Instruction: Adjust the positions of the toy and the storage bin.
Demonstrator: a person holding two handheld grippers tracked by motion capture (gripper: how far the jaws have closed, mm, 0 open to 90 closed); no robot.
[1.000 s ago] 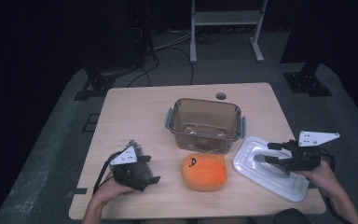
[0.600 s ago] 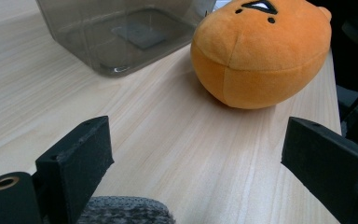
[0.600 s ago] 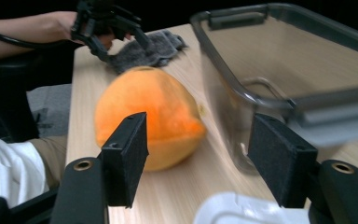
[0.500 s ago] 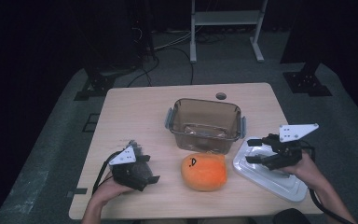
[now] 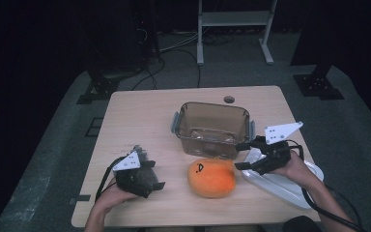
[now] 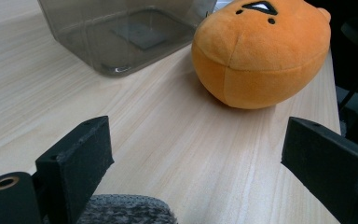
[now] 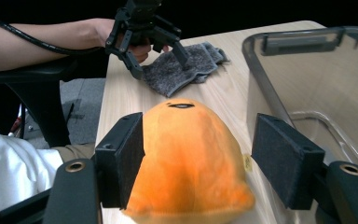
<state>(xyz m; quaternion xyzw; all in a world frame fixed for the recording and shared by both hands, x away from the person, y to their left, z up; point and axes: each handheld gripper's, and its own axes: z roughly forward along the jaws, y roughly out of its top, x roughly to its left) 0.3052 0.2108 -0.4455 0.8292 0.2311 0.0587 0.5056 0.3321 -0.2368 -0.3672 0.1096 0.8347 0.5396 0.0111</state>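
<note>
The right gripper [image 5: 244,155], jaws just opened wider, reaches toward the plush [image 5: 211,178], which lies just in front of the tub [image 5: 212,126], pads not pressing it. The left gripper [image 5: 155,180] rests wide open over the cloth [image 7: 182,66].

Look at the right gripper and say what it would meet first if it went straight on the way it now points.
Most likely the orange plush toy. The right gripper points at it with open fingers, the toy lying between and just ahead of them. Beyond it lies the grey cloth. Exact depth is uncertain.
</note>
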